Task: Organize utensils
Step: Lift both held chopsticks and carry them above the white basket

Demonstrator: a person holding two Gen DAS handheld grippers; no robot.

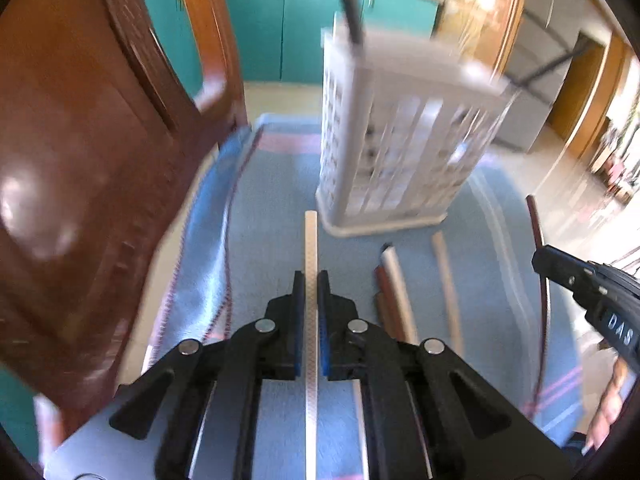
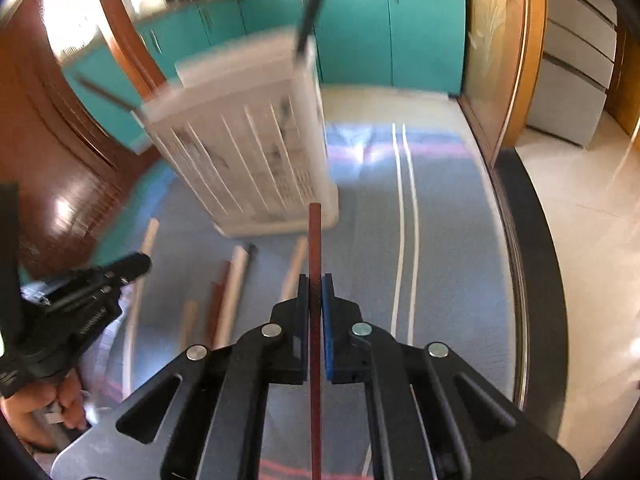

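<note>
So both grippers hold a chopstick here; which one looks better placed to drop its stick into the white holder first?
Marginally the left. The left gripper clamps a white chopstick whose tip nearly reaches the white holder; the right gripper, gripping a brown chopstick, looks similarly aimed.

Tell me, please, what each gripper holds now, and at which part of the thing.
The left gripper is shut on a white chopstick, the right gripper on a dark red chopstick. Each is clamped along the shaft, one end sticking out ahead.

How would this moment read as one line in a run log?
left gripper: shut on white chopstick | right gripper: shut on reddish-brown chopstick | white slotted plastic holder: upright on blue cloth
</note>
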